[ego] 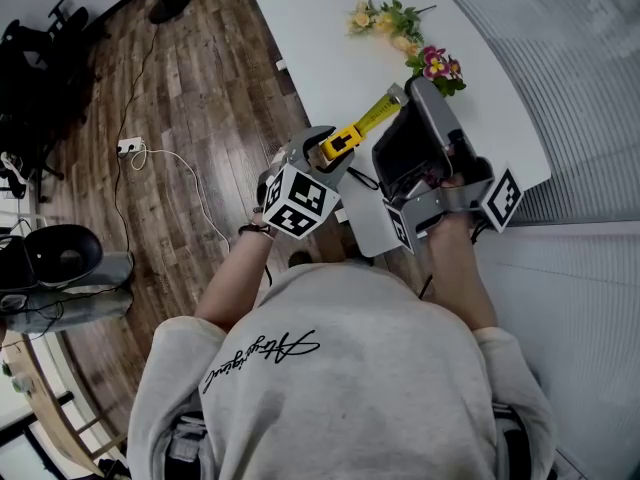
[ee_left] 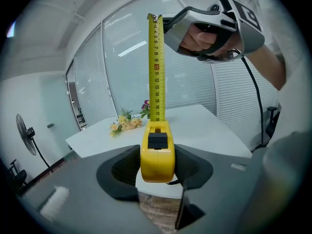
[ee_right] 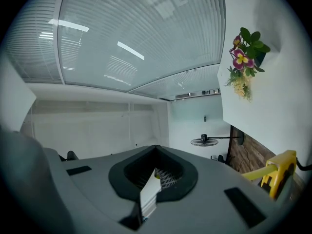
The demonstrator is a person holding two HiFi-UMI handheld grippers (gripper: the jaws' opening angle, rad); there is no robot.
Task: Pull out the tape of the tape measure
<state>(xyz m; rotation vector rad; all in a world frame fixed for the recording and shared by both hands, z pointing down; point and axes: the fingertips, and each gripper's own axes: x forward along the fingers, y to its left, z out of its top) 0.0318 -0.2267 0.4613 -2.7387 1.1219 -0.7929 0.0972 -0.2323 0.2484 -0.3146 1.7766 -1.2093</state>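
Two grippers share this pull. Head view: over the table's (ego: 320,28) near corner, the left gripper (ego: 322,150) clamps the tape measure (ego: 340,142), and its tape (ego: 378,112) reaches the right gripper (ego: 401,96).

Left gripper view: jaws squeeze the case (ee_left: 157,152).

Right gripper view: jaws together, apparently pinching the tape's end.

Pull straight along the tape, away from the case, and keep the case still.

A white bench (ego: 320,38) spreads out beyond the left fingers (ee_left: 117,172). It carries a spray of yellow and pink flowers (ee_left: 127,123) well ahead of them and slightly left. A wooden floor (ego: 190,98) lies to their left, with a white power strip (ego: 128,147) and its cable (ego: 190,183). A standing fan (ee_left: 25,141) is far off left, and slatted blinds (ee_left: 234,101) hang behind the bench.
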